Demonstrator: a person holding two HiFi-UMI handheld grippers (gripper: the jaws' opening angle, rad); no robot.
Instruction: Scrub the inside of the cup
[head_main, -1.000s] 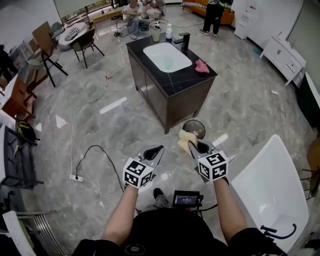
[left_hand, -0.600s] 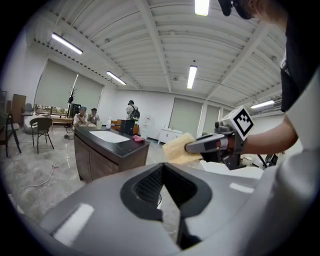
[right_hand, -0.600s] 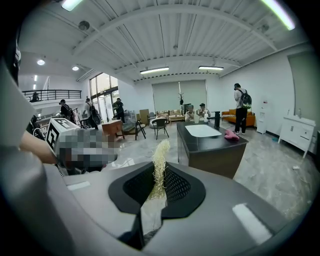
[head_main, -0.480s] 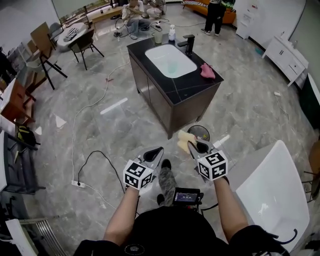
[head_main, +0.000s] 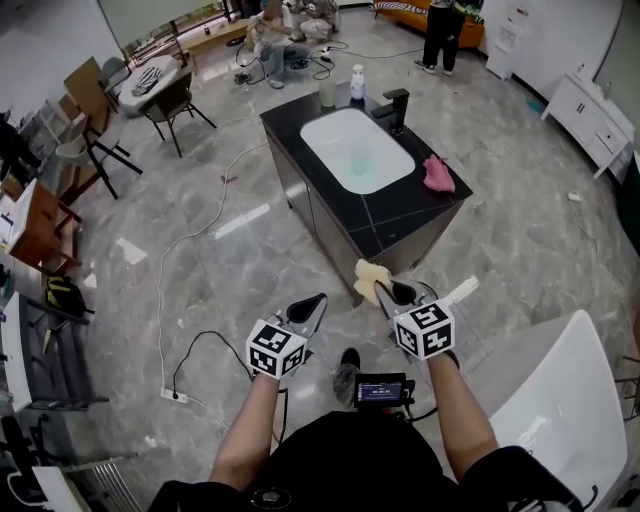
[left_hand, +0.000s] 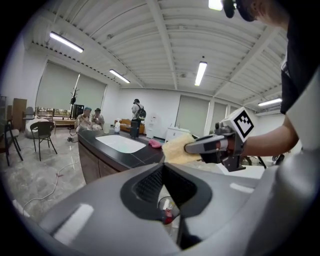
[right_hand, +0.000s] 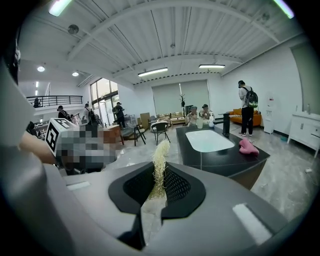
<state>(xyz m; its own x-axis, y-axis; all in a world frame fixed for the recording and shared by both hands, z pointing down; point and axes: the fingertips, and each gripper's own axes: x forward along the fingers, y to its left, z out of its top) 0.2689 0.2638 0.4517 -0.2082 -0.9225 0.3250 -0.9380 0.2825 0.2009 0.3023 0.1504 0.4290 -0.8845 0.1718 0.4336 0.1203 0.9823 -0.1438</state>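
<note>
A translucent cup (head_main: 327, 92) stands at the far end of the black sink island (head_main: 400, 215), beside a white soap bottle (head_main: 357, 82) and a black faucet (head_main: 395, 105). My right gripper (head_main: 383, 290) is shut on a yellow fibrous scrubbing pad (head_main: 368, 277), held in the air short of the island's near corner. In the right gripper view the pad (right_hand: 159, 160) sticks up between the jaws, the cup (right_hand: 200, 122) far behind. My left gripper (head_main: 318, 299) is shut with nothing in it, level with the right one. The left gripper view shows the pad (left_hand: 175, 148) and cup (left_hand: 107, 128).
A pink cloth (head_main: 437, 173) lies on the counter right of the white basin (head_main: 358, 150). A white bathtub (head_main: 560, 400) stands at my right. Cable and a power strip (head_main: 175, 395) lie on the floor to the left. Chairs (head_main: 175, 100) and several people are beyond the island.
Both grippers and I have advanced toward the sink island, which now lies closer below the view. The round bin on the floor has gone out of sight. Both grips are unchanged.
</note>
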